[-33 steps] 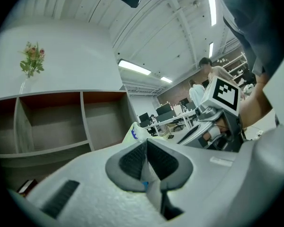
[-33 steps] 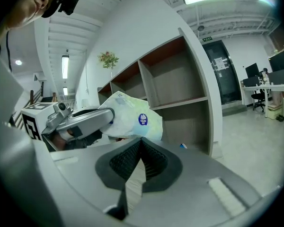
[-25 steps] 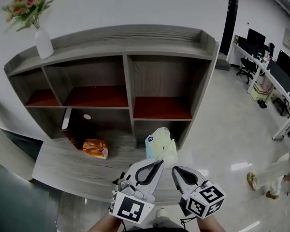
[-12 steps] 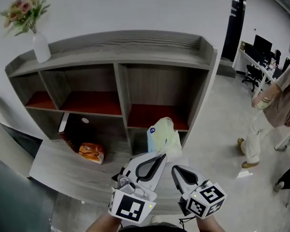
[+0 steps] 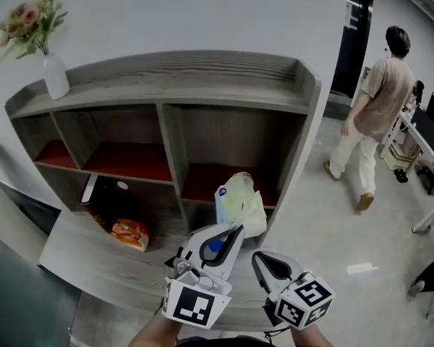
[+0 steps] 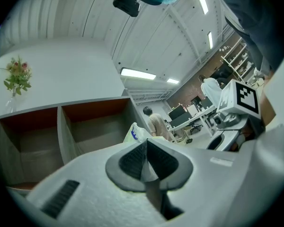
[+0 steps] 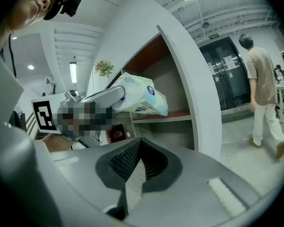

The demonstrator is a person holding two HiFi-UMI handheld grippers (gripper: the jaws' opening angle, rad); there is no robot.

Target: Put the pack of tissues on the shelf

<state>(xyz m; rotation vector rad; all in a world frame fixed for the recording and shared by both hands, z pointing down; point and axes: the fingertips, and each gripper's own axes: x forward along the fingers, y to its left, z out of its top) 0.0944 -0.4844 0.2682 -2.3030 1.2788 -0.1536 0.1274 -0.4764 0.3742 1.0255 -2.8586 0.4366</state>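
Head view shows the left gripper (image 5: 235,231) clamped on the near edge of the pack of tissues (image 5: 240,202). The pack sticks out past the gripper's tips on the far side, pale green and white with a blue mark. The left gripper view bears this out: its jaws are pressed together and the pack rises just beyond them. The pack is held in the air in front of the right-hand compartment of the shelf (image 5: 202,78), about level with that compartment's red-brown board (image 5: 202,183). Whether it has passed the front edge of the compartment cannot be told.

The right gripper (image 5: 257,259) sits just right of the left one and nearer. Its jaws are closed together with nothing between them, and it is apart from the pack.

A vase of flowers (image 5: 56,76) stands at the far left of the shelf top. An orange packet (image 5: 130,233) lies on the low ledge at the left. A person (image 5: 376,114) is on the floor at the far right.
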